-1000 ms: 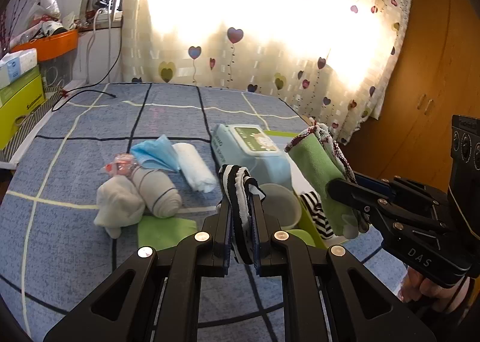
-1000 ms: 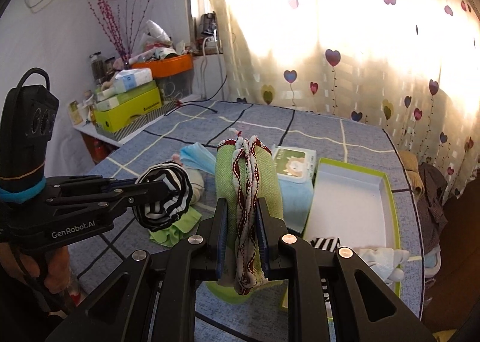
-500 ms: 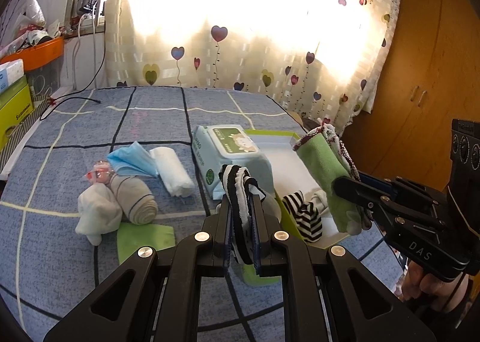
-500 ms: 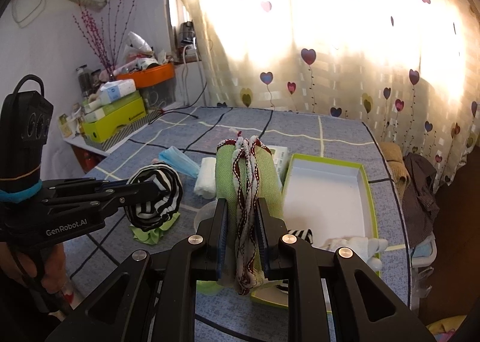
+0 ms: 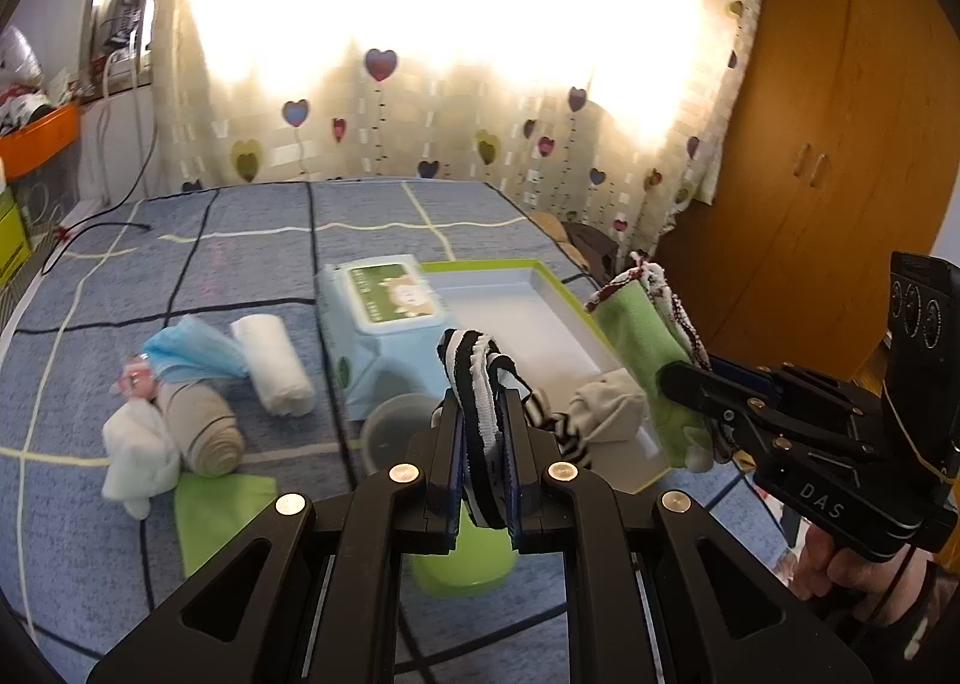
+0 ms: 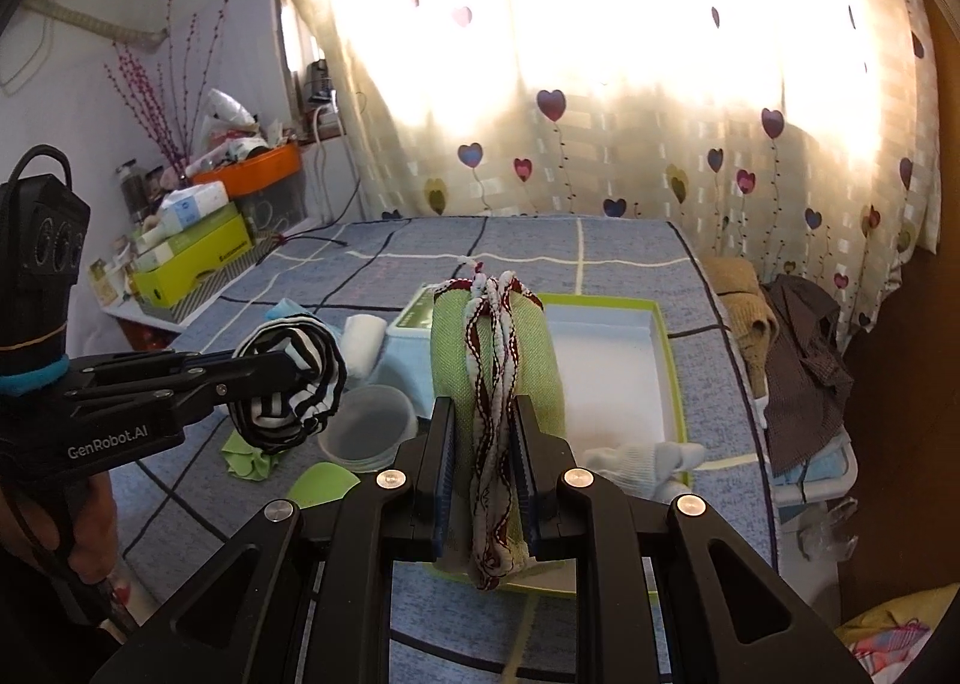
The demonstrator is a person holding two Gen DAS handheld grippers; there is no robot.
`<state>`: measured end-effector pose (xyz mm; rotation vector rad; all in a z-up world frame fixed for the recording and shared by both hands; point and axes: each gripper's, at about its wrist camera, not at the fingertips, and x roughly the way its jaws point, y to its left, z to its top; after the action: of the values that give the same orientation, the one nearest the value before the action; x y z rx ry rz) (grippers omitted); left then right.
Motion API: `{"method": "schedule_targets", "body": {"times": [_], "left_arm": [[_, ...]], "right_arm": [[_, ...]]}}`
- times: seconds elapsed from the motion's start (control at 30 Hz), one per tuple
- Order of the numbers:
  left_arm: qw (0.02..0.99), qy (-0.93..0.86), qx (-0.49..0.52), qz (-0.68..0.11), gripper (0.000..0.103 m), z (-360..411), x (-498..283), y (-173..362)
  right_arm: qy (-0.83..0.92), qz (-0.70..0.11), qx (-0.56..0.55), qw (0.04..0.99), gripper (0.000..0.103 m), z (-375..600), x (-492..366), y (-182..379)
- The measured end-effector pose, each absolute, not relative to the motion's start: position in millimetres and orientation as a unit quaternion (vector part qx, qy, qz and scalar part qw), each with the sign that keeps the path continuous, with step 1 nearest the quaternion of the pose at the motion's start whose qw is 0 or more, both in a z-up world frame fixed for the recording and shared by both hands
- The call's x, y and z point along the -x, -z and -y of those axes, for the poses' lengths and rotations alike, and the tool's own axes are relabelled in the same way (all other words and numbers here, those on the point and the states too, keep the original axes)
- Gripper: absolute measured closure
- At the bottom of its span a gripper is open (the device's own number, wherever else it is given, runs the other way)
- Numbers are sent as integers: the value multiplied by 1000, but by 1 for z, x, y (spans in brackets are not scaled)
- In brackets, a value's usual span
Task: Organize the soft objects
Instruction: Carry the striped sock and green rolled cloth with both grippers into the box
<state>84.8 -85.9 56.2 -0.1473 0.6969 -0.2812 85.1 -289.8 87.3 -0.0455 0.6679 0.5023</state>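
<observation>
My left gripper (image 5: pixel 482 402) is shut on a black-and-white striped sock (image 5: pixel 480 378), held above the table; it also shows in the right wrist view (image 6: pixel 288 384). My right gripper (image 6: pixel 485 408) is shut on a green cloth with red-and-white trim (image 6: pixel 498 342), also seen in the left wrist view (image 5: pixel 648 336), held over the near end of the green-rimmed white tray (image 5: pixel 522 312). A white sock (image 5: pixel 606 402) and another striped sock (image 5: pixel 555 420) lie in the tray's near end.
A blue wet-wipes pack (image 5: pixel 384 318) stands left of the tray. A clear cup (image 5: pixel 396 426), a green lid (image 5: pixel 462 558), a white roll (image 5: pixel 273 366), a blue mask (image 5: pixel 192 348), beige and white socks (image 5: pixel 174 438) and a green cloth (image 5: pixel 216 510) lie on the blue checked table.
Both grippers have moved right and forward, toward the tray, still holding their cloths. The tray and the socks in it have come more into view.
</observation>
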Motion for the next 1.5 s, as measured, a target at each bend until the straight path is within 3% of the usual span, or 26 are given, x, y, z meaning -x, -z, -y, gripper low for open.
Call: {"method": "schedule_targets", "body": {"times": [0.9, 1.5], "left_arm": [[879, 233, 50, -413, 92, 170, -109, -21], [856, 198, 53, -475, 92, 177, -149, 12]], "right_arm": [[-181, -378, 20, 908, 86, 347, -93, -56], [-188, -427, 50, 883, 86, 328, -142, -23]]}}
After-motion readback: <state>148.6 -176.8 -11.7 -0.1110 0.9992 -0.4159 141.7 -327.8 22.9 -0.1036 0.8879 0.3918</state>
